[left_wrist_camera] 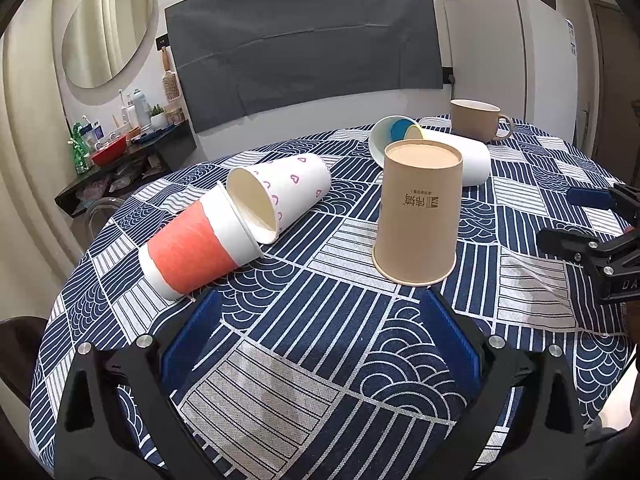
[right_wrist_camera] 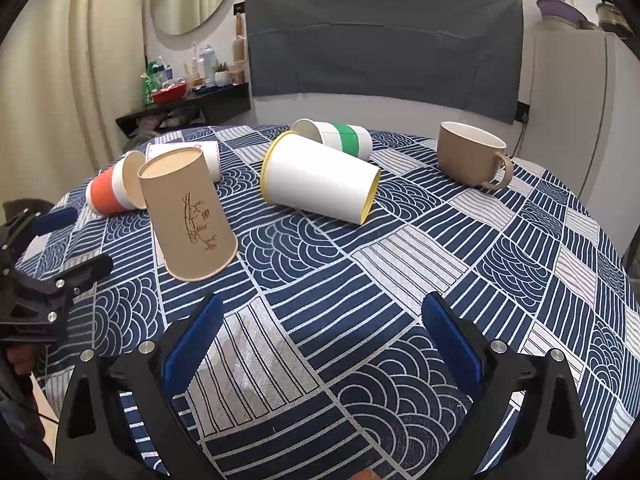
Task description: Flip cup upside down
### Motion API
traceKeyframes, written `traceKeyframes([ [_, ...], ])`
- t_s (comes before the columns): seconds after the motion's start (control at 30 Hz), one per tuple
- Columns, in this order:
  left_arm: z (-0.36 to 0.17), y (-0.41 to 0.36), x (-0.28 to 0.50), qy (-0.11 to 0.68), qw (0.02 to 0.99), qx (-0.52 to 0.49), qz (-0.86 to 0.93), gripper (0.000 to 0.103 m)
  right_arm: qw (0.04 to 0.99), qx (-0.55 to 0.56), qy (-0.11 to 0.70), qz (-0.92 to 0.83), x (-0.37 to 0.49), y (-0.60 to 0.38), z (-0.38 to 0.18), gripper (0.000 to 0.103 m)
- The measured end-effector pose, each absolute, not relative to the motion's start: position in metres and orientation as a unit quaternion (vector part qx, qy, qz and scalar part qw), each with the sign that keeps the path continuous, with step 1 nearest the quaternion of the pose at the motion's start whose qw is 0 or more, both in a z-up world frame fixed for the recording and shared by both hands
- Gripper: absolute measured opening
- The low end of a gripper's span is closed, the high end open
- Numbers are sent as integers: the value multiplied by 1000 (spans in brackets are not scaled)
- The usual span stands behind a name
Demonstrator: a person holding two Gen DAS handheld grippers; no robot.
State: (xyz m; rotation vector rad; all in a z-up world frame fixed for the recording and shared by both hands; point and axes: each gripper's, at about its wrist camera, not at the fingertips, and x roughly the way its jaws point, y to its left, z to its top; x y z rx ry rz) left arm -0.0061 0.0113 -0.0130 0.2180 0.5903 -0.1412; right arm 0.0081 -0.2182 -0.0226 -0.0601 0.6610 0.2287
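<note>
A brown paper cup (left_wrist_camera: 418, 216) stands upside down on the table, rim on the cloth; it also shows in the right wrist view (right_wrist_camera: 188, 214). My left gripper (left_wrist_camera: 320, 312) is open and empty, just in front of it; it also shows at the left edge of the right wrist view (right_wrist_camera: 64, 240). My right gripper (right_wrist_camera: 320, 316) is open and empty, right of the cup; it also shows at the right edge of the left wrist view (left_wrist_camera: 576, 216). An orange-banded cup (left_wrist_camera: 196, 246), a heart-print cup (left_wrist_camera: 280, 196) and a white yellow-rimmed cup (right_wrist_camera: 320, 178) lie on their sides.
A green-banded cup (right_wrist_camera: 336, 138) lies on its side at the back. A tan mug (right_wrist_camera: 468, 154) stands upright at the back right. The round table has a blue patterned cloth (right_wrist_camera: 400, 280). A cluttered shelf (left_wrist_camera: 120, 148) and a fridge (left_wrist_camera: 520, 60) stand behind.
</note>
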Motion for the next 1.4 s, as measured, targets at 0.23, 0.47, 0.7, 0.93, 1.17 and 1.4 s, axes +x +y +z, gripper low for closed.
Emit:
traceKeyframes([
  [0.23, -13, 13, -7, 289, 949, 103, -76, 97, 938, -32, 326, 109, 9, -217, -23, 95],
  [0.47, -13, 13, -6, 290, 948, 103, -77, 97, 938, -34, 327, 110, 9, -216, -23, 95],
  [0.7, -13, 13, -6, 292, 948, 102, -77, 97, 936, -34, 331, 111, 10, -216, -24, 95],
  [0.93, -13, 11, -7, 292, 947, 109, -79, 97, 936, -34, 333, 112, 10, -216, -25, 95],
  [1.17, -14, 10, -6, 293, 946, 112, -79, 97, 936, -32, 333, 110, 10, -217, -25, 95],
  [1.4, -15, 8, -6, 293, 946, 117, -75, 97, 935, -30, 335, 111, 10, -217, -25, 95],
])
